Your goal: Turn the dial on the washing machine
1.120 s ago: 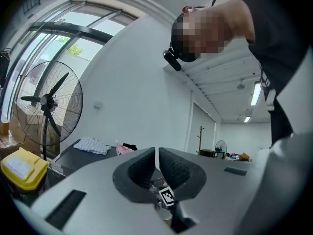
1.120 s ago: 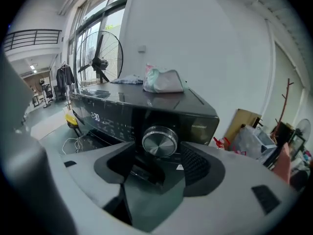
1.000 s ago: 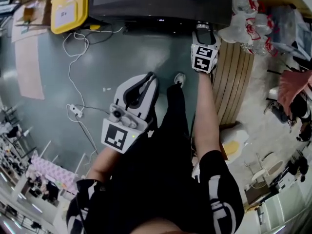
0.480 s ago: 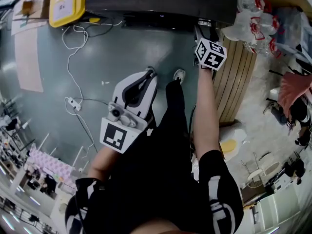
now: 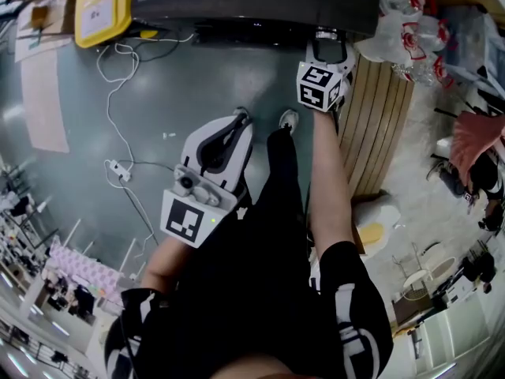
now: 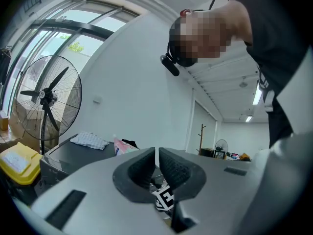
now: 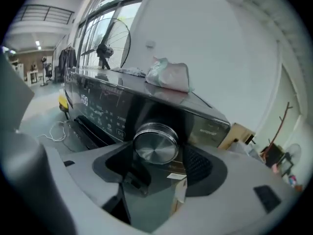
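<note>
While just-opened, right tongs around dial

From where I stand I count one washing machine with one round metal dial on its front, and on its top one folded checked cloth and one crumpled plastic bag. There are two standing fans, one big fan by the window and one small fan far down the room, plus one coat stand. On the floor I make out one yellow bin, one white cord and one pale pink sheet; the heap of plastic bags on the right is too tangled to count.
</note>
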`<action>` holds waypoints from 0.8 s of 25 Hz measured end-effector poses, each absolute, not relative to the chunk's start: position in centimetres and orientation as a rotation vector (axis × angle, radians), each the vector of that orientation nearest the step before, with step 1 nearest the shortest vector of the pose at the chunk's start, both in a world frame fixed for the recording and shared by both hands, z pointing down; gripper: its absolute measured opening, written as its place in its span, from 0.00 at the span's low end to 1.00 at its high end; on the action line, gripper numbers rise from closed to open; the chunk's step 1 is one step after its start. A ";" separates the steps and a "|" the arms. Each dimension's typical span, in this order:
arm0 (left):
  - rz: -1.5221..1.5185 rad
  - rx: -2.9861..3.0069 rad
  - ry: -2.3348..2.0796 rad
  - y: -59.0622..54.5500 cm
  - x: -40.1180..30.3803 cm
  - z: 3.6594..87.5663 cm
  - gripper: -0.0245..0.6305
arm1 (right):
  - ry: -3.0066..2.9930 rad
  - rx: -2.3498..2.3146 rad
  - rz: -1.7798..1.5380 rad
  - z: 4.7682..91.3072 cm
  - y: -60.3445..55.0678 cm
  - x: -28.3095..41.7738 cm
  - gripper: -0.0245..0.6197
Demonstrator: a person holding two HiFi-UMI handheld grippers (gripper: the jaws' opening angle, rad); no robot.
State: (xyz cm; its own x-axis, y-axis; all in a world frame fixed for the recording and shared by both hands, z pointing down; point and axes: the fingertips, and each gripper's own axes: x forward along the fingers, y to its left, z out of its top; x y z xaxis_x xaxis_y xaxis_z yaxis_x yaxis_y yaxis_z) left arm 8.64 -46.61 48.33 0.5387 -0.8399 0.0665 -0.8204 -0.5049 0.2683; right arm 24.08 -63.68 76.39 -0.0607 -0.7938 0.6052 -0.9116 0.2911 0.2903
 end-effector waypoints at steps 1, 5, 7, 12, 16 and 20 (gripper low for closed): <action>-0.104 2.509 -1.385 -46.6 8.7 48.4 0.10 | -1.867 1.525 0.195 76.4 -63.7 24.0 0.55; -0.100 2.497 -1.370 -46.5 8.6 48.9 0.10 | -1.958 1.573 0.376 76.4 -63.7 23.8 0.49; -0.105 2.489 -1.369 -46.5 8.3 49.1 0.10 | -2.049 1.624 0.612 76.6 -63.7 23.9 0.49; -0.115 2.485 -1.363 -46.4 8.0 49.4 0.10 | -2.113 1.638 0.776 76.8 -63.9 24.2 0.49; -0.121 2.486 -1.364 -46.1 7.8 49.5 0.10 | -2.057 1.641 0.684 77.0 -63.2 24.2 0.53; -0.142 2.492 -1.376 -46.2 7.6 48.4 0.10 | -2.009 1.628 0.697 76.4 -61.2 24.5 0.53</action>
State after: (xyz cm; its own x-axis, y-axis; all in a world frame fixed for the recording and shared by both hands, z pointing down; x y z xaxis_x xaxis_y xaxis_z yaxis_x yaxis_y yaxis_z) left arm 7.61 -46.20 48.40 0.5389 -0.8406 0.0537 -0.8120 -0.5014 0.2987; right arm 24.49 -61.18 76.37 -0.1941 -0.7474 0.6353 -0.9803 0.1715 -0.0978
